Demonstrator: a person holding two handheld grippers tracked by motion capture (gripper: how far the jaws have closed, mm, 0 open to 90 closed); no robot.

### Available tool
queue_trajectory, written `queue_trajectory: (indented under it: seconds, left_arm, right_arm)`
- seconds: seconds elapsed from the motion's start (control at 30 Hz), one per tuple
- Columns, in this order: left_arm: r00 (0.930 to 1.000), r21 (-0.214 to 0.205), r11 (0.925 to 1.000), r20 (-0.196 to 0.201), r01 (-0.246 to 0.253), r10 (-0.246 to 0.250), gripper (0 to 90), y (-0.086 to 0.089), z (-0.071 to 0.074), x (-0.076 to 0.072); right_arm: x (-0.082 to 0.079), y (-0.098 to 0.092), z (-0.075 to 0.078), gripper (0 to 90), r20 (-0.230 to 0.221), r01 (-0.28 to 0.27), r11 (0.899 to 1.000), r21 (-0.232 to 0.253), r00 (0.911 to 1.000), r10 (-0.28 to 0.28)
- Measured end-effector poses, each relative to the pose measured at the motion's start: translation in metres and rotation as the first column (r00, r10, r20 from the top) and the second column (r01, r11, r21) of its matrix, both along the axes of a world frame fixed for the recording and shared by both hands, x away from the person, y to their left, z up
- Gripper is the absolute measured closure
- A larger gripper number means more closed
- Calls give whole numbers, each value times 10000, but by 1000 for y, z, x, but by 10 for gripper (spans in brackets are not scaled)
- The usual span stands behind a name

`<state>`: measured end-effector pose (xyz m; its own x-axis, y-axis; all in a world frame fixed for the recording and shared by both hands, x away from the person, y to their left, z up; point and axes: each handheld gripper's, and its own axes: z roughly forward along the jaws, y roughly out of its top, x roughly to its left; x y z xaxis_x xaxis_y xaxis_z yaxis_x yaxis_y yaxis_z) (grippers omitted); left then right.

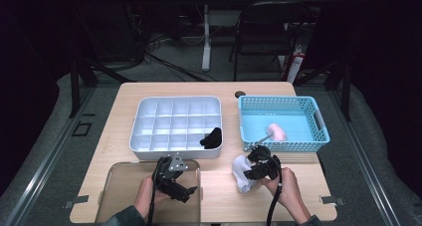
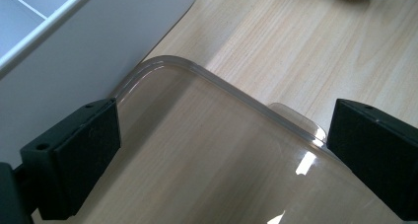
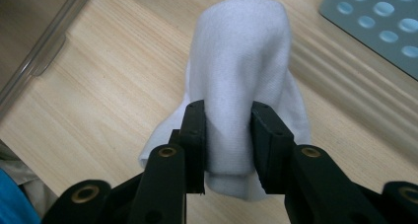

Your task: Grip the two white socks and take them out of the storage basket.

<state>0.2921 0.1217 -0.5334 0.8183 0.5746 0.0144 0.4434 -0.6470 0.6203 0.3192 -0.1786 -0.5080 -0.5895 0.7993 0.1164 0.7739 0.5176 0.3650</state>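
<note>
**White sock pinched on the table, toe end pointing away**

White sock sits bunched between the right gripper, whose jaws pinch its near end from both sides. In the right gripper view its long axis runs from 6 to 12 o'clock, rounded end at 12. In the high view it lies on the wooden table, at 7 o'clock from the blue basket.

The left gripper, jaws spread wide and holding nothing, hovers over the clear lid. Farther off at 12 o'clock stands the white divided tray, a black item in one corner compartment. A pink item lies in the basket.
</note>
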Motion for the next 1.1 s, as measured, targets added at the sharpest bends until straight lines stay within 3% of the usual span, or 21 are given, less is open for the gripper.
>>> queue_trajectory:
  seconds: [0.03,0.13,0.3,0.33,0.4,0.43,0.47,0.63,0.77,0.97,1.0,1.1]
  left_arm:
    - [10000,-21,10000,-27,39,-39,2,0,0,0]
    - [9998,21,9998,-94,186,-186,2,-2,-1,1]
    - [9996,64,9997,-116,239,-239,2,-2,-2,2]
    - [9996,81,9997,-114,244,-243,2,-2,-2,2]
    - [9996,90,9997,-118,248,-247,2,-2,-2,3]
    - [9996,125,9995,-86,276,-275,2,-2,-2,3]
    - [9996,119,9996,-52,262,-261,2,-2,-2,4]
    - [9996,135,9996,-15,265,-265,3,-4,-3,4]
    - [9997,177,9995,-23,260,-260,2,-4,-3,5]
    - [9995,208,9993,-19,312,-312,2,-4,-3,5]
    - [9995,221,9993,-53,316,-315,2,-5,-3,5]
    - [9994,255,9991,-65,339,-338,2,-5,-3,5]
  right_arm:
    - [0,0,-1,693,3,59,9997,237,10000,-60]
    - [0,-2,-3,681,-25,24,10000,46,10000,-24]
    - [-1,-4,-4,601,-170,-1,9998,192,9999,4]
    - [-2,-6,-4,505,-231,-89,9995,298,9997,96]
    - [-2,-6,-3,483,-282,-103,9991,409,9995,114]
    - [-2,-9,-2,446,-352,-196,9967,790,9991,224]
    - [-2,-10,-1,446,-347,-252,9978,611,9990,273]
    - [-4,-21,10,447,-21,-67,9918,1274,10000,70]
    - [-5,-35,16,465,486,458,9860,1606,9973,-542]
    - [-3,-41,7,473,426,905,9827,1619,9942,-985]
    - [0,-40,1,473,208,891,9876,1290,9955,-925]
    - [2,-38,-6,474,-13,1055,9877,1151,9944,-1061]
